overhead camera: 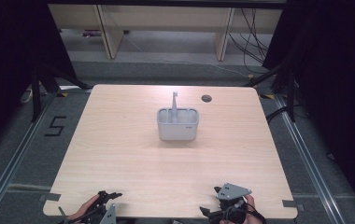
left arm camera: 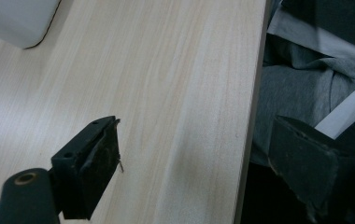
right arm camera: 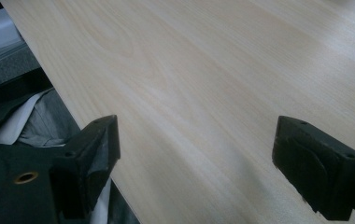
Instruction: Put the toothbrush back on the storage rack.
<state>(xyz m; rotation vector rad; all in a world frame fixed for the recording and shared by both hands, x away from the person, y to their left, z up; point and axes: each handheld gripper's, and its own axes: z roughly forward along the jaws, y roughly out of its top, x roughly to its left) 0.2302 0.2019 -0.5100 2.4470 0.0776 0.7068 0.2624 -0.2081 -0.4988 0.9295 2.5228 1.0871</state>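
Observation:
A grey plastic caddy (overhead camera: pixel 178 124) with an upright grey handle or utensil (overhead camera: pixel 174 105) rising from it stands at the middle of the wooden table (overhead camera: pixel 119 154); its white corner (left arm camera: pixel 19 21) shows at the top left of the left gripper view. My left gripper (overhead camera: pixel 108 198) is at the table's near left edge, held in a hand. Its jaws stand wide apart with nothing between them (left arm camera: pixel 194 163). My right gripper (overhead camera: pixel 217 203) sits at the near right edge under its grey plate, also open and empty (right arm camera: pixel 196 158).
A round cable hole (overhead camera: pixel 206 98) lies in the table's far right part. Black stands and cables (overhead camera: pixel 250 42) flank the table on the floor. A floor mark "5" (overhead camera: pixel 55 126) is at the left. Grey clothing (left arm camera: pixel 297 88) lies past the table's edge.

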